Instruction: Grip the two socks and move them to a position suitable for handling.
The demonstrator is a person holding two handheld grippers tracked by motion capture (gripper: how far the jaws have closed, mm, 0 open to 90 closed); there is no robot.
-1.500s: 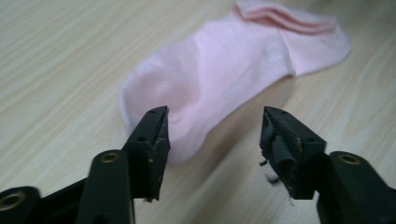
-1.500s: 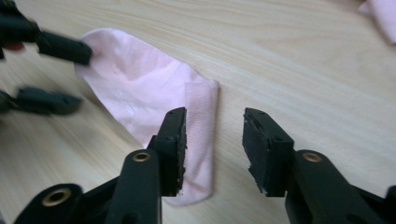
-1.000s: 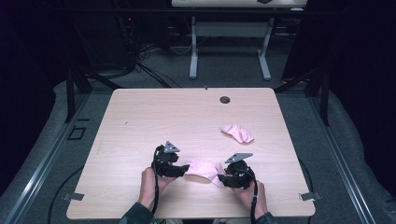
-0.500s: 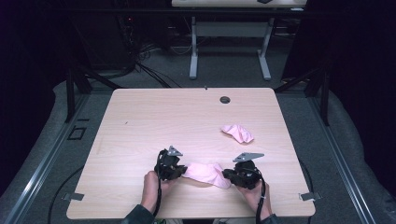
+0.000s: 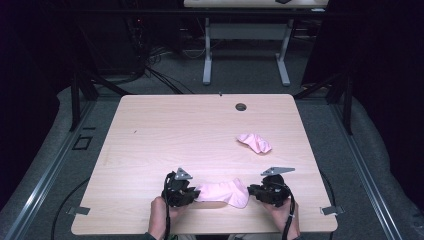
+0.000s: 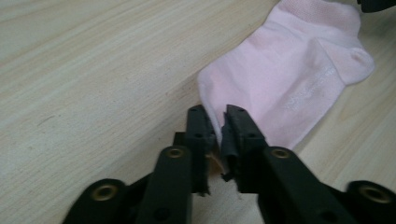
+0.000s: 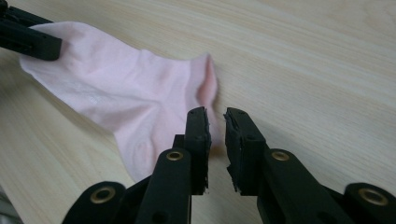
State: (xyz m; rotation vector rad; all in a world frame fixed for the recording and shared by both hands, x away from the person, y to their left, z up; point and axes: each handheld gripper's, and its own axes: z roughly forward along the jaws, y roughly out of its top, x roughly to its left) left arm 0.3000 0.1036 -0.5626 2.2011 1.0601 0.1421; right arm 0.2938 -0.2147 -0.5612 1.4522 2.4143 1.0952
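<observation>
Left gripper: jaws nearly shut, just easing apart, one end of the sock's edge thinly between them; that hold could slip.
Sock: flat on the table near its front edge, between both grippers.
Right gripper: jaws a narrow gap apart, just opening slightly, at the sock's other end, gripping nothing; closing here could miss.
Second sock: bunched, well behind the flat one.

A soft pink knitted cloth sock lies on the matt, pale wood-grain table.
</observation>
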